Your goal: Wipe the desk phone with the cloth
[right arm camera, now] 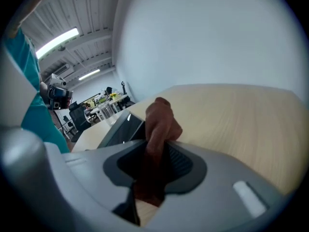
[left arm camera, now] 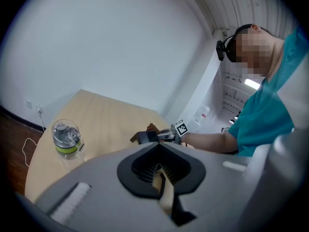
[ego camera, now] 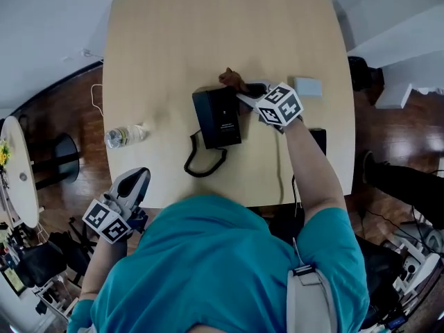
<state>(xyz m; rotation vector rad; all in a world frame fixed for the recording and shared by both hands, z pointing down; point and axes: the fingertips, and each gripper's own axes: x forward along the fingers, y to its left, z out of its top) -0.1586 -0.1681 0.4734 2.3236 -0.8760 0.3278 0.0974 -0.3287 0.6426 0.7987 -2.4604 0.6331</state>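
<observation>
The black desk phone (ego camera: 217, 116) lies mid-table, its coiled cord (ego camera: 205, 162) looping toward the near edge. My right gripper (ego camera: 244, 94) is at the phone's far right corner, shut on a bunched brown cloth (ego camera: 232, 79) that rests against the phone's top edge. In the right gripper view the cloth (right arm camera: 162, 122) sticks up out of the right gripper (right arm camera: 152, 164), with the phone (right arm camera: 120, 129) just left of it. My left gripper (ego camera: 141, 176) hangs off the near left table edge, shut and holding nothing. The left gripper (left arm camera: 161, 178) faces the phone (left arm camera: 145, 137) from afar.
A clear water bottle (ego camera: 125, 135) with a green band (left arm camera: 66, 140) lies left of the phone. A small white box (ego camera: 308, 87) sits at the far right of the wooden table (ego camera: 173, 40). A black flat object (ego camera: 318, 139) is near the right edge. Wood floor and chairs surround the table.
</observation>
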